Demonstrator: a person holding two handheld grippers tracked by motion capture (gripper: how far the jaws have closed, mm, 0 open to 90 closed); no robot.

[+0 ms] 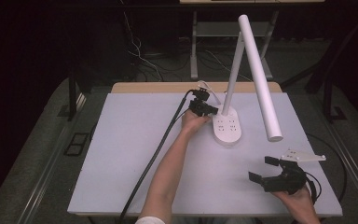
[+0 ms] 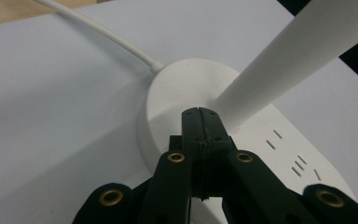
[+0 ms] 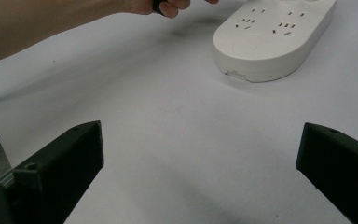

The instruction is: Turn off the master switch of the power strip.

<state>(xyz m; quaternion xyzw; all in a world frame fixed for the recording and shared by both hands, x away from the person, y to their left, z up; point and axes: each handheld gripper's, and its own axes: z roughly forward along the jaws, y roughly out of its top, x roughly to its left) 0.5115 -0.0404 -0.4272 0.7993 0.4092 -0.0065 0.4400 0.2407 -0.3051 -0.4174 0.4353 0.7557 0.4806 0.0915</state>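
A white desk lamp stands at the back middle of the table. Its oval base (image 1: pixel 227 127) carries several socket outlets, a slim stem (image 1: pixel 233 70) rises from it, and a long tube head (image 1: pixel 261 79) slopes down to the right. My left gripper (image 1: pixel 211 111) is shut with nothing between its jaws. Its tips (image 2: pixel 199 113) sit over the round end of the base (image 2: pixel 177 88), right by the foot of the stem (image 2: pixel 298 51); I cannot tell whether they touch. My right gripper (image 1: pixel 260 168) stands wide open near the front right, its jaws (image 3: pixel 200 140) facing the base (image 3: pixel 270 32) from a distance.
A white sheet (image 1: pixel 130 154) covers the table. The lamp's white cord (image 2: pixel 102 32) runs off toward the back edge. A black cable (image 1: pixel 154 158) trails from the left gripper along the person's forearm (image 3: pixel 51 18). Dark floor, cables and a stand lie beyond the table.
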